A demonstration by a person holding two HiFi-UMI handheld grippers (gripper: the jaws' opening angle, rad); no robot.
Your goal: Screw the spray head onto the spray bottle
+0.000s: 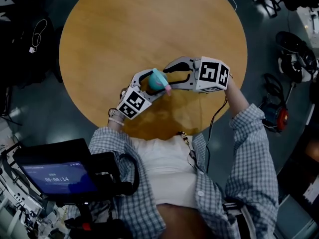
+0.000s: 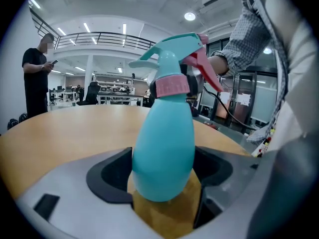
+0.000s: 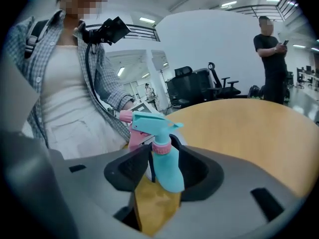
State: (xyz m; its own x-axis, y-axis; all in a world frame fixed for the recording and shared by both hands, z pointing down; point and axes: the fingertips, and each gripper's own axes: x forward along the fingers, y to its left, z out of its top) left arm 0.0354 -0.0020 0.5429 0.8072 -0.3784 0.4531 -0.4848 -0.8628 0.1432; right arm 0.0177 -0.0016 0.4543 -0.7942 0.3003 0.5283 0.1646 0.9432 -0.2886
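Fingers of my left gripper clamp the belly of the teal spray bottle, holding it over the near part of the worktop. The spray head sits on its neck. My right gripper straddles the neck, fingers apart, not visibly pressing.

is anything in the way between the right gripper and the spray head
Nothing visible stands in the way. The spray head already sits on the bottle, right between the open jaws of the right gripper, and nothing else is in that gap. The left gripper holds the bottle's body.
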